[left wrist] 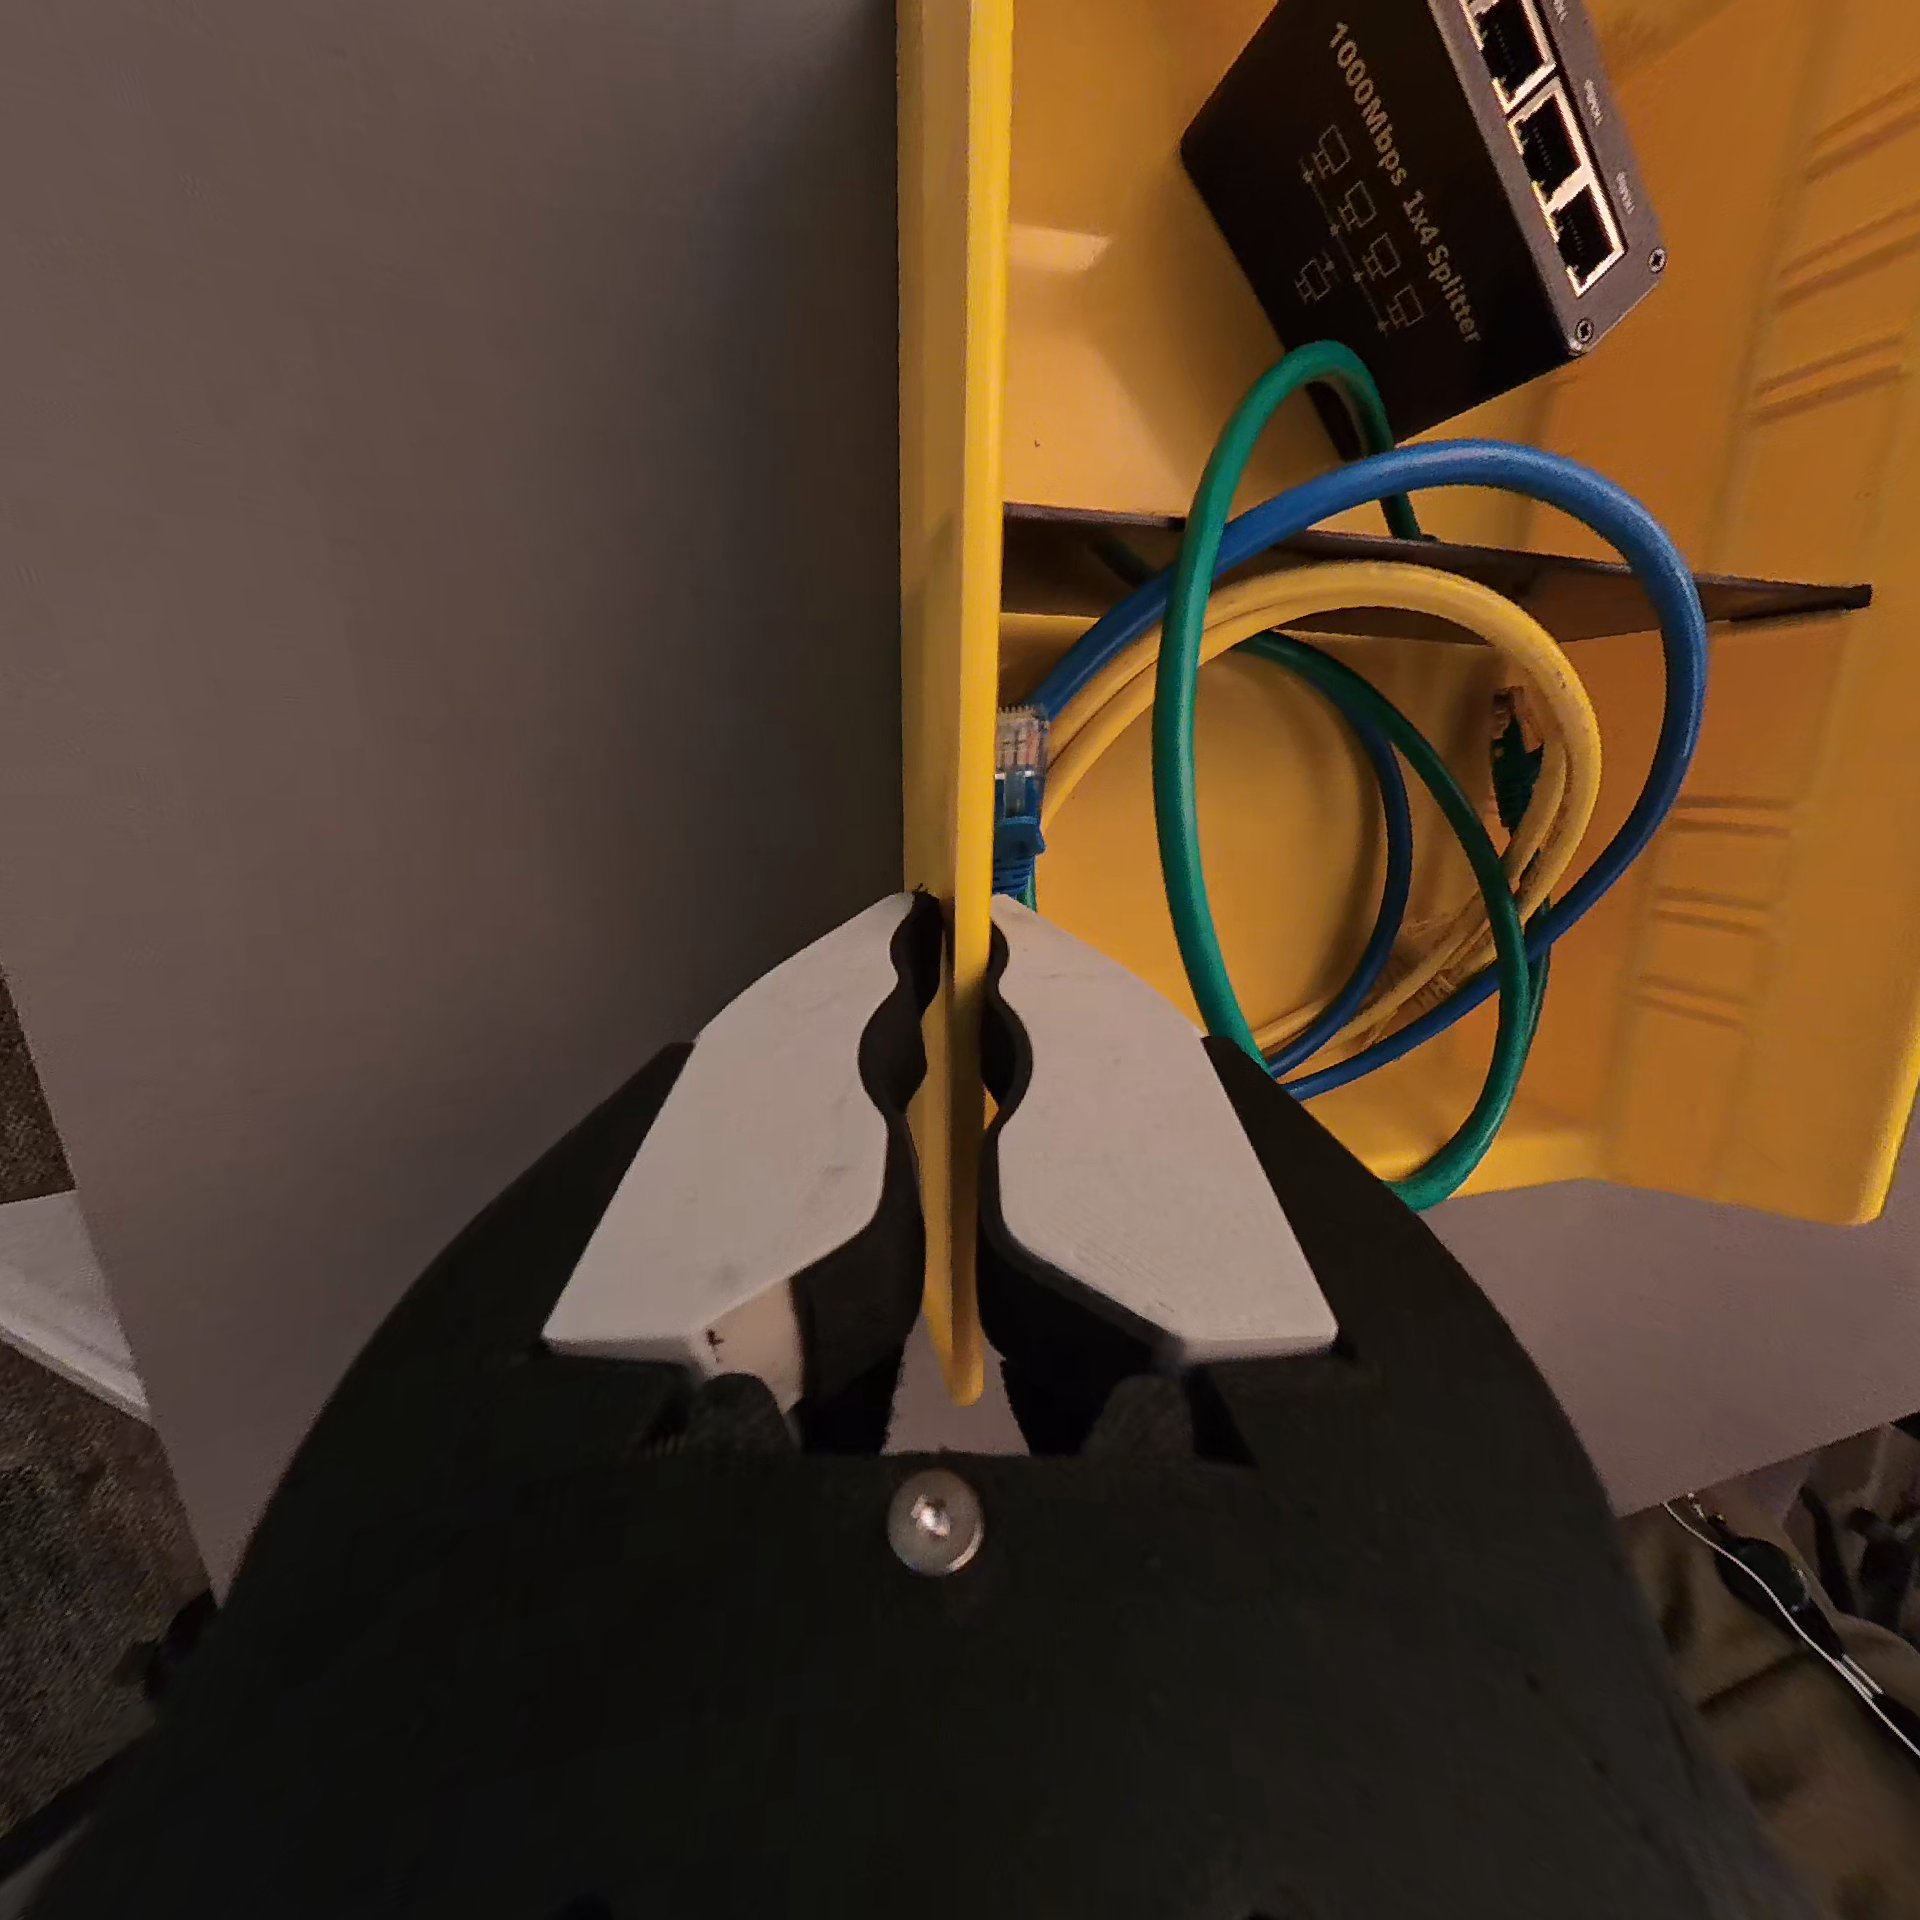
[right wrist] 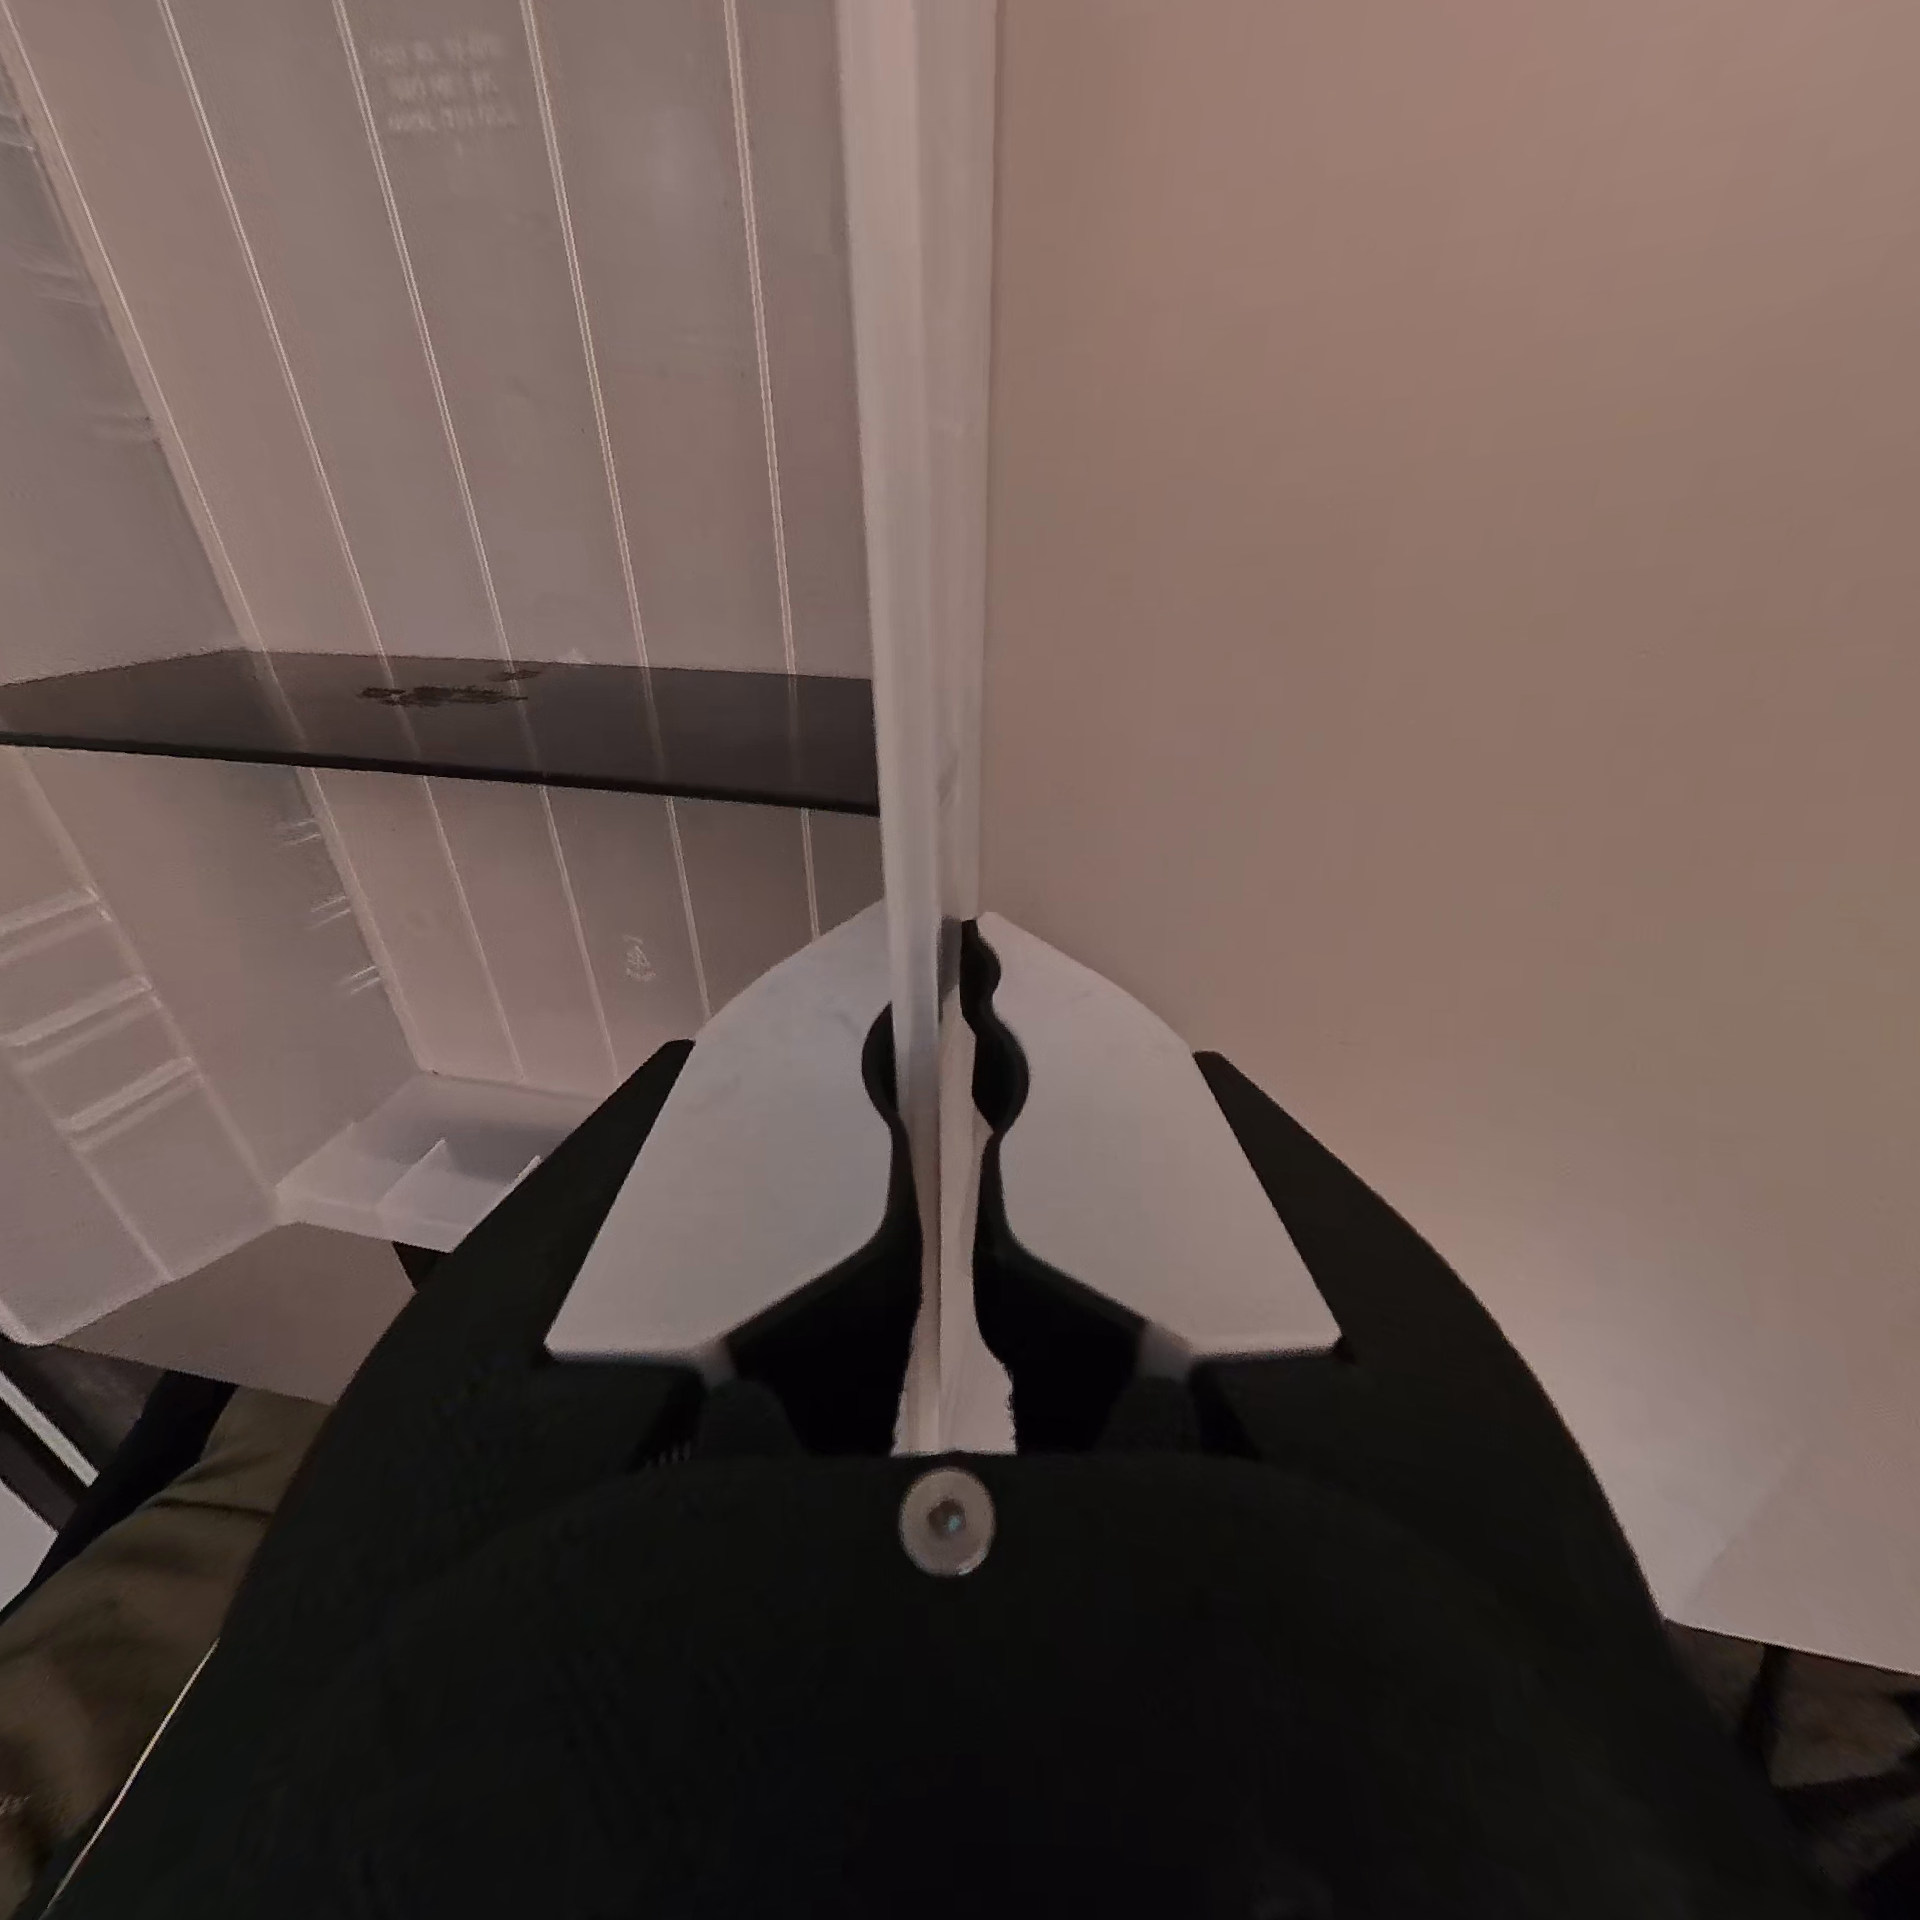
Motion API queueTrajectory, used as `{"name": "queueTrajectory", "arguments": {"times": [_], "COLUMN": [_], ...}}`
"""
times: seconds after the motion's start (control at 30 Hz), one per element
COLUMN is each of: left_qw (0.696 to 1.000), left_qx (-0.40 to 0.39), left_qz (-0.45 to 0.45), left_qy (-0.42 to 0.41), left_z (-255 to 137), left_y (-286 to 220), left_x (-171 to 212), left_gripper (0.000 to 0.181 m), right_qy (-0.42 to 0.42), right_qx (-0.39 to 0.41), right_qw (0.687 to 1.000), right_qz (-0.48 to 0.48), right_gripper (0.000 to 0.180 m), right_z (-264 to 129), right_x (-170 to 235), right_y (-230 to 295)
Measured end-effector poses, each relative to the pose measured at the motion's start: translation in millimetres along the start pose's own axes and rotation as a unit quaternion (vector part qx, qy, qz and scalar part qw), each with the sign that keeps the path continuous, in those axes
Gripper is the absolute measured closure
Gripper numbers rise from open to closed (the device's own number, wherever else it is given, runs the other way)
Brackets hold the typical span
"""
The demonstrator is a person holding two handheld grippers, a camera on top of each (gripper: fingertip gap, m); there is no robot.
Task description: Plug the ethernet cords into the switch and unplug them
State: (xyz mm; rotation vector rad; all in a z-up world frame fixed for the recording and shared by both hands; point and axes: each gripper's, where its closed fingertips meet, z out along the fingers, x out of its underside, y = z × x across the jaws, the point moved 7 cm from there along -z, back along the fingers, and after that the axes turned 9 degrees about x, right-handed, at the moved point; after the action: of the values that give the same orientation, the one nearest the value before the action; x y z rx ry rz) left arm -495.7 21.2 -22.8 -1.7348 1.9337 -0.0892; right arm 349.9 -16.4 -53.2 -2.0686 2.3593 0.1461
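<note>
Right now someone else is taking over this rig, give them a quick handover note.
Left tool: shut on the yellow bin rim.
Right tool: shut on the clear bin wall.
The switch lies in the yellow bin; its visible ports are empty. Blue cord, green cord and yellow cord lie coiled across the dark divider.
Done: nothing plugged in.
Left: plug, then unplug.

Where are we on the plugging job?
Nothing plugged yet: the switch ports in view are empty, and the blue cord, green cord and yellow cord lie loose. Left gripper clamps the yellow bin wall, right gripper the clear bin wall. All plugging remains.
</note>
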Motion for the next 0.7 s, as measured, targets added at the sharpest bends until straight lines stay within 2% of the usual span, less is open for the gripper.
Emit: {"name": "queueTrajectory", "arguments": {"times": [0.23,0.37,0.57,0.6,0.7], "left_qw": [1.0,0.999,0.985,0.98,0.966], "left_qx": [-0.001,0.007,0.058,0.07,0.088], "left_qz": [0.023,0.042,0.077,0.089,0.16], "left_qy": [0.0,-0.033,-0.145,-0.161,-0.184], "left_z": [-4,-22,-68,-75,-86], "left_y": [-2,-6,-31,-40,-78], "left_x": [3,1,-8,-10,-13], "left_gripper": [0.176,0.176,0.172,0.172,0.173], "right_qy": [-0.022,-0.07,-0.16,-0.181,-0.267], "right_qx": [0.003,0.019,0.035,0.039,-0.016], "right_qw": [0.999,0.995,0.982,0.977,0.955], "right_qz": [-0.04,-0.069,-0.098,-0.102,-0.129], "right_gripper": [0.173,0.174,0.173,0.179,0.179], "right_z": [-1,-12,-54,-63,-102], "right_x": [-1,-4,-8,-8,-7], "right_y": [0,-2,-5,-5,18]}}
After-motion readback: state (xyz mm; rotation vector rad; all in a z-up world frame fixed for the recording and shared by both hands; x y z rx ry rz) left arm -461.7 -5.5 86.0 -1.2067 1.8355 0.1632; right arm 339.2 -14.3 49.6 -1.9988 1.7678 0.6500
